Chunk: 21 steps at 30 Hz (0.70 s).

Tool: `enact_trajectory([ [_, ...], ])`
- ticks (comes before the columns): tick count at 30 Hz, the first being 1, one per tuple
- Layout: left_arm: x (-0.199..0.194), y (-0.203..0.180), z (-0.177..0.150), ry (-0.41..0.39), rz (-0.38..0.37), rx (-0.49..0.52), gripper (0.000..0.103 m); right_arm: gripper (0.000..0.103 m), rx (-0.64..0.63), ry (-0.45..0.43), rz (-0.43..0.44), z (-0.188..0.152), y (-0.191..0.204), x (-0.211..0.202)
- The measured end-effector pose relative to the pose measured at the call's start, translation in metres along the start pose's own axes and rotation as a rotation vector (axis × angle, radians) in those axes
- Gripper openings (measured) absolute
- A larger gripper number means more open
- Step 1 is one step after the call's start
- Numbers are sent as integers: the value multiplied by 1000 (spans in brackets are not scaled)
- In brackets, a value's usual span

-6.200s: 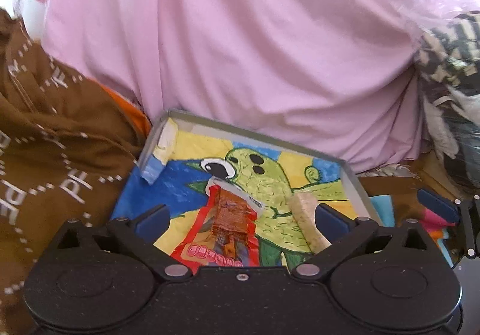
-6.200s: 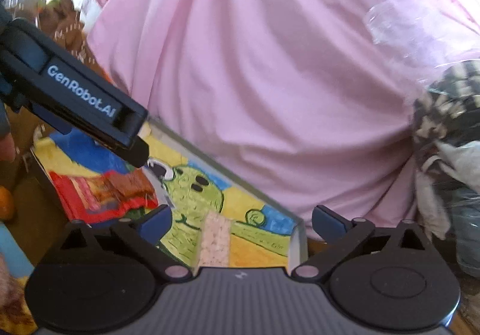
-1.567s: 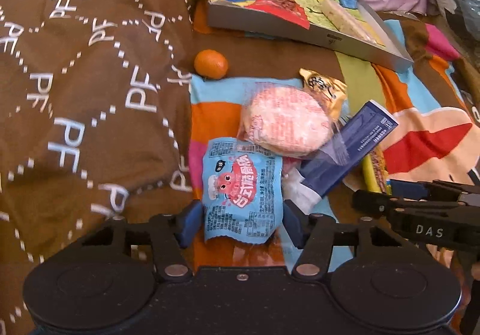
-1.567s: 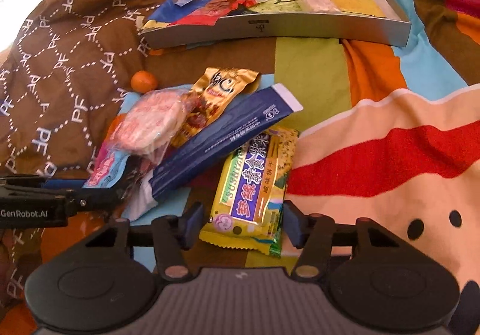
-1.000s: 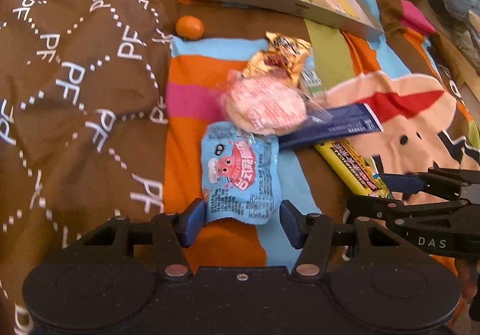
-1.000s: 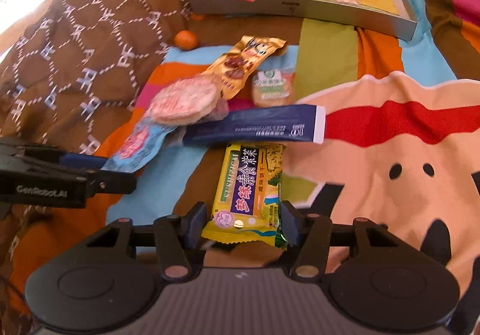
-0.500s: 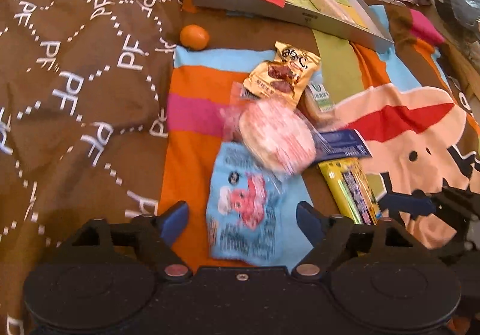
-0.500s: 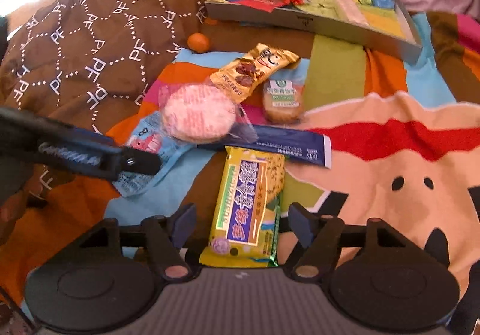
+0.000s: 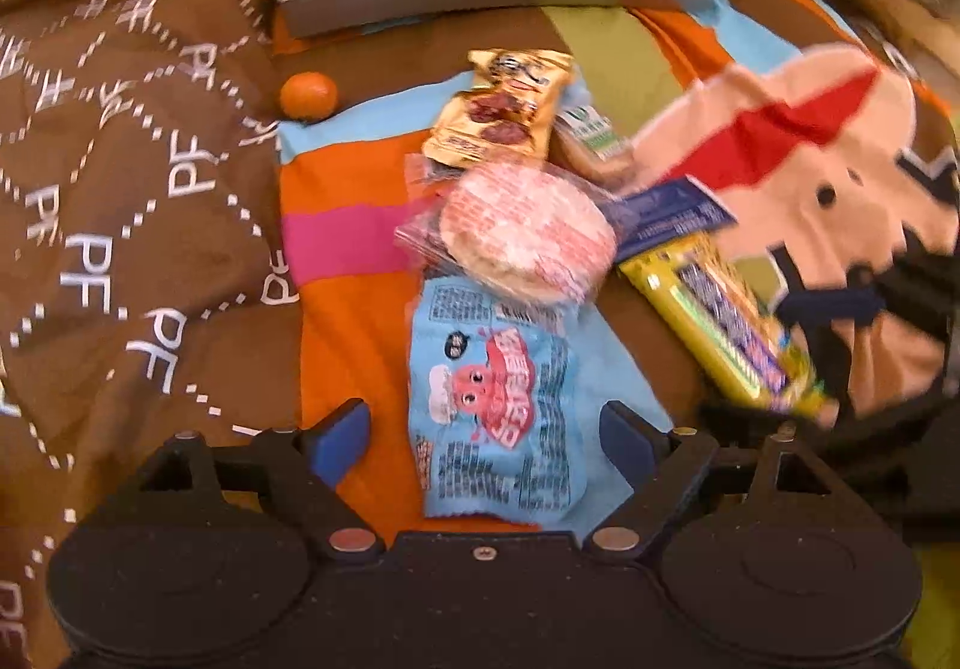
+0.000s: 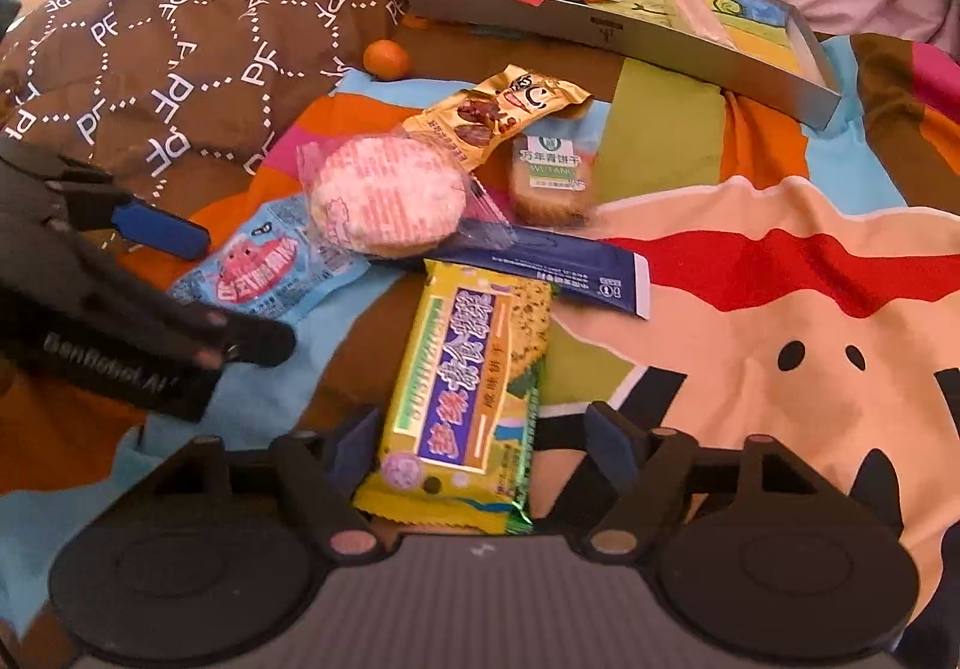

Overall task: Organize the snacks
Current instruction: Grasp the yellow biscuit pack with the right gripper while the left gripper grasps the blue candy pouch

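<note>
Snacks crowd mid-bed; both grippers gape: left gripper (image 9: pixel 480 438) around the blue packet (image 9: pixel 501 405), right gripper (image 10: pixel 483 444) around the yellow biscuits (image 10: pixel 468 399), gripping nothing. Tray (image 10: pixel 606 30) far.

We hold our left tongs (image 9: pixel 483 435) low and level, pointing forward, the two blue-padded fingers (image 9: pixel 336 438) spread wide with a clear gap on either side of what lies between them, gripping nothing. Our right tongs (image 10: pixel 486 444) sit just to the right of the left pair, also low and aimed forward, with their fingers (image 10: pixel 612 444) parted about as wide and closing on nothing. From the right wrist view, our left tongs reach in from the left edge, their fingers apart.
</note>
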<state>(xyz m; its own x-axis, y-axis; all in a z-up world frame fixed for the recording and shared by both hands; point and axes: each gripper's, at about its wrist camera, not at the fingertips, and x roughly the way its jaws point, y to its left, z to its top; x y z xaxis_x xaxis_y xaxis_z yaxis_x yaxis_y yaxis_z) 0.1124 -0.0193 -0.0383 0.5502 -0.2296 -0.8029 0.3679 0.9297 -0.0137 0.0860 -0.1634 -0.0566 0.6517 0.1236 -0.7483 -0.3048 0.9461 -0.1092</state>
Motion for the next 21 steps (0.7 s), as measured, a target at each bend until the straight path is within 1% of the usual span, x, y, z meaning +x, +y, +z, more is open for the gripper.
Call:
enact_trajectory([
  [2,0,-5,-3,-3,16,47,85,71,-4,-1,2,-1,-1,-1],
  [5,1,-11,-2,3,41,95,85,67,-8,-1,0,-3,-2,-1],
  [7,3,-12,-1,13,50,106,86,66,-5,0,3,-4,-2,-2],
  [10,5,-9,0,19,44,101,86,66,-1,3,9,-3,-3,-3],
  [13,3,-7,-2,15,29,101,81,66,2,6,15,-4,-4,-4],
  [15,2,-7,-2,15,20,101,75,66,5,7,18,-4,-4,-5],
  [17,1,-7,-2,16,10,96,67,66,8,10,21,-3,-4,-6],
  [18,0,-7,-3,17,4,92,65,66,9,11,23,-4,-4,-6],
  [21,-2,-7,-4,17,2,82,64,64,9,13,30,-5,-2,-8],
])
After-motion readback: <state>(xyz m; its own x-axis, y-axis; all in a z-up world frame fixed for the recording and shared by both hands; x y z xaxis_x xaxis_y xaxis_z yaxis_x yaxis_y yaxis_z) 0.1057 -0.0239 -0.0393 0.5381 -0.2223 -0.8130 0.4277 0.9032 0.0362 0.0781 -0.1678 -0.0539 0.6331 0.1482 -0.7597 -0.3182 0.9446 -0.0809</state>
